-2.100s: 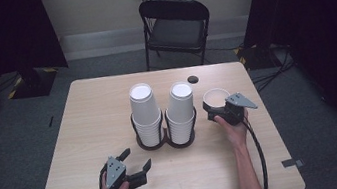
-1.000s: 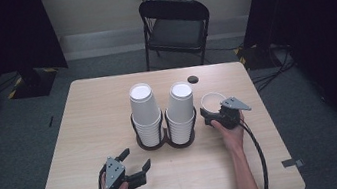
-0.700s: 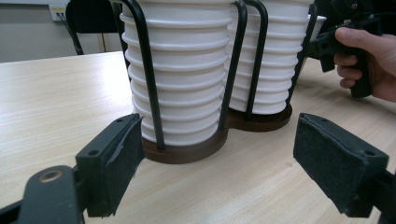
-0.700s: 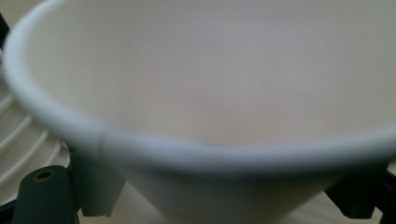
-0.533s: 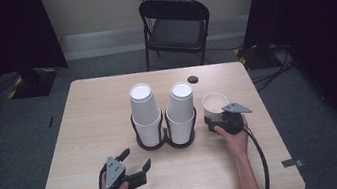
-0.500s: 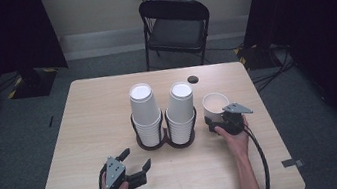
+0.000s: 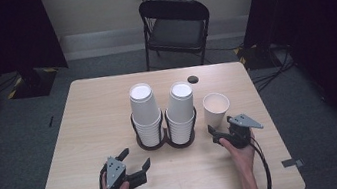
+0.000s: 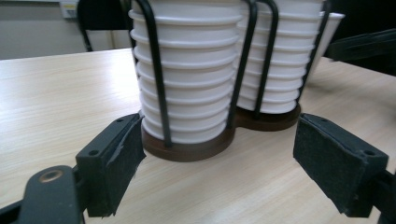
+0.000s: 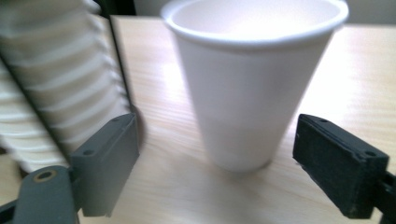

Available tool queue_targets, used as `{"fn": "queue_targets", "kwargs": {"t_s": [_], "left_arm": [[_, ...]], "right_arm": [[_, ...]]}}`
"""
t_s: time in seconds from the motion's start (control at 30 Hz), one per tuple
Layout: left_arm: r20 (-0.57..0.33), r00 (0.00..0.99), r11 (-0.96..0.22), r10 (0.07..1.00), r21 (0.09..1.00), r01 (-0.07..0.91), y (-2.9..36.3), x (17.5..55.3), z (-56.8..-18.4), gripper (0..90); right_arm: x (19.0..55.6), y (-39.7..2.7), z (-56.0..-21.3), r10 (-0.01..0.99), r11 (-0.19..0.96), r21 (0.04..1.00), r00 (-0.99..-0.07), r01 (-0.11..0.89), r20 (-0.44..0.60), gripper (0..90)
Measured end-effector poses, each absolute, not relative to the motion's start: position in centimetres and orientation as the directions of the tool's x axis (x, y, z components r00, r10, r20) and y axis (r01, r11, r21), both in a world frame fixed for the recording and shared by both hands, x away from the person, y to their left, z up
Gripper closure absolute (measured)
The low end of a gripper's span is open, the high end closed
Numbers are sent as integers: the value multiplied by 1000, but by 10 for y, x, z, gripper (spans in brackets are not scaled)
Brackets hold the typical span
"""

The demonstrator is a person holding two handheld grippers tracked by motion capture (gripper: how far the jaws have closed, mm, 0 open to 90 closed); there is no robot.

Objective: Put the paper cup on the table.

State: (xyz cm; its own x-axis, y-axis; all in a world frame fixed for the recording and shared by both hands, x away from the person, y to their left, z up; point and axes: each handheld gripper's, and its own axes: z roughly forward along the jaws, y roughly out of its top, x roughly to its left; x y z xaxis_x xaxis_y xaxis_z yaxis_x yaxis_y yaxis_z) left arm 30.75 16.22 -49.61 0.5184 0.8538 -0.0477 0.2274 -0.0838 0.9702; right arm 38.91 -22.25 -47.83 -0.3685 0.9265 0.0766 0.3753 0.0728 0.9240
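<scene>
Two stacks of white paper cups (image 7: 144,113) (image 7: 181,111) stand upside down in a black wire holder (image 7: 166,140) with a brown base at the table's middle. A single white cup (image 7: 216,109) stands upright to the right of the holder. My right gripper (image 7: 217,137) sits just in front of that cup, open and apart from it. In the right gripper view the cup (image 9: 250,84) stands ahead of the spread jaws (image 9: 217,158). My left gripper (image 7: 134,163) rests open at the front left, with the cup stacks (image 8: 191,70) and holder base (image 8: 187,149) ahead of it (image 8: 219,154).
A small black round thing (image 7: 193,78) lies on the wooden table (image 7: 93,111) behind the stacks. A black folding chair (image 7: 176,22) stands beyond the far edge. Dark curtains hang on both sides. Cables trail from both grippers over the front edge.
My right gripper has drawn back toward the person and away from the single cup, which now stands free on the table. The left gripper has stayed put.
</scene>
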Motion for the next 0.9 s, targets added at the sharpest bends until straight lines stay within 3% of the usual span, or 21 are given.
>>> {"fn": "queue_targets", "kwargs": {"t_s": [0.13, 0.53, 0.7, 0.9], "left_arm": [[-51, 481, -68, 875, 972, 226, 162, 306, -496, 157], [-59, 489, -60, 870, 972, 225, 164, 305, -496, 157], [-61, 490, -52, 870, 976, 214, 165, 304, -497, 157], [-61, 495, -48, 867, 978, 205, 166, 303, -497, 157]], "right_arm": [[370, -217, -474, 921, 66, 942, -383, 329, 69, 147], [319, -182, -486, 874, 32, 976, -479, 214, 77, 162], [312, -168, -495, 851, 10, 981, -517, 192, 93, 154], [310, -164, -496, 864, 35, 984, -500, 174, 58, 138]]}}
